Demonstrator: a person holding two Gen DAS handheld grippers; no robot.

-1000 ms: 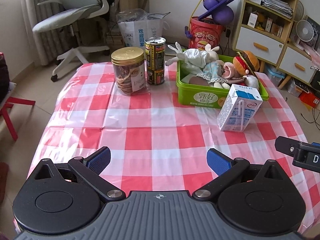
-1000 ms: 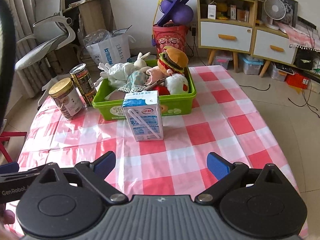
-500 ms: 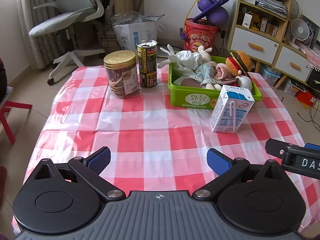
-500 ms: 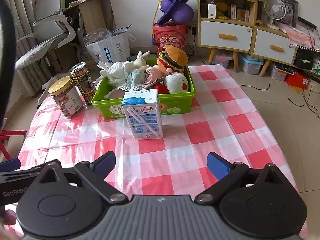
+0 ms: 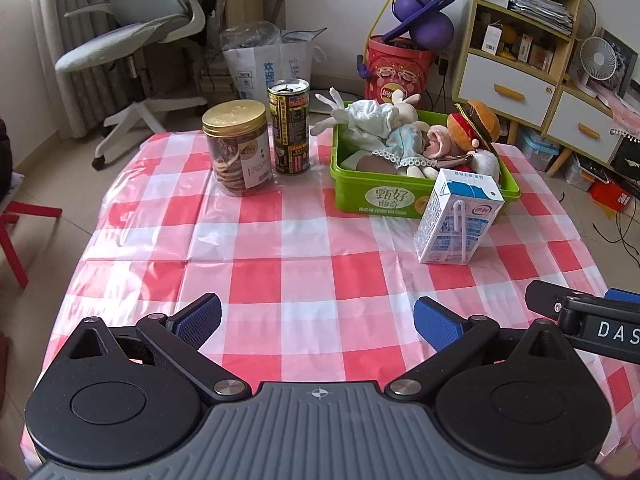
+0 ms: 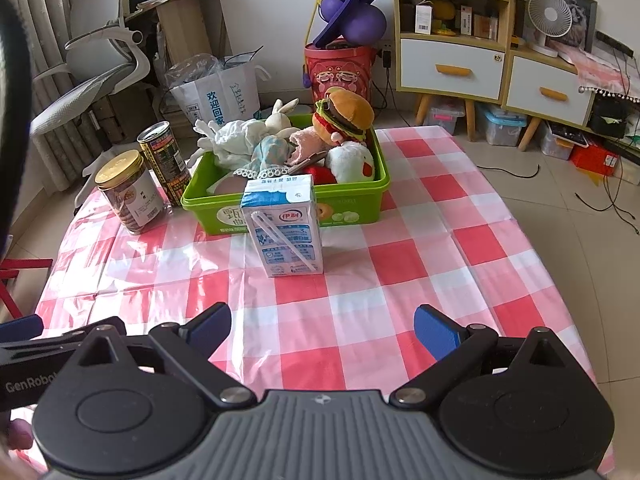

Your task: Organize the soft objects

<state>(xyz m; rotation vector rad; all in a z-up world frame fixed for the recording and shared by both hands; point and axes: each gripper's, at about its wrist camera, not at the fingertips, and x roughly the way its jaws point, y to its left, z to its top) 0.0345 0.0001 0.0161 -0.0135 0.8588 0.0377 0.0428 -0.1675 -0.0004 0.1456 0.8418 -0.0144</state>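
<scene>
Both grippers hover empty over the near edge of the checked tabletop (image 5: 256, 264), the left gripper (image 5: 317, 320) and the right gripper (image 6: 322, 324) each with blue pads spread wide, probably so that either can close around something bulky. At the far right stands a green bin (image 5: 400, 196) where the soft toys (image 5: 404, 136) are already gathered: a white rabbit doll, a pale blue frilled one, a pink one and a burger plush (image 6: 344, 114) piled together, some poking above the rim. A milk carton (image 6: 285, 226) stands just in front of the bin; a cookie jar (image 5: 238, 148) and a tall can (image 5: 289, 126) sit side by side to the bin's left, apart from it, seemingly because they are hard goods.
</scene>
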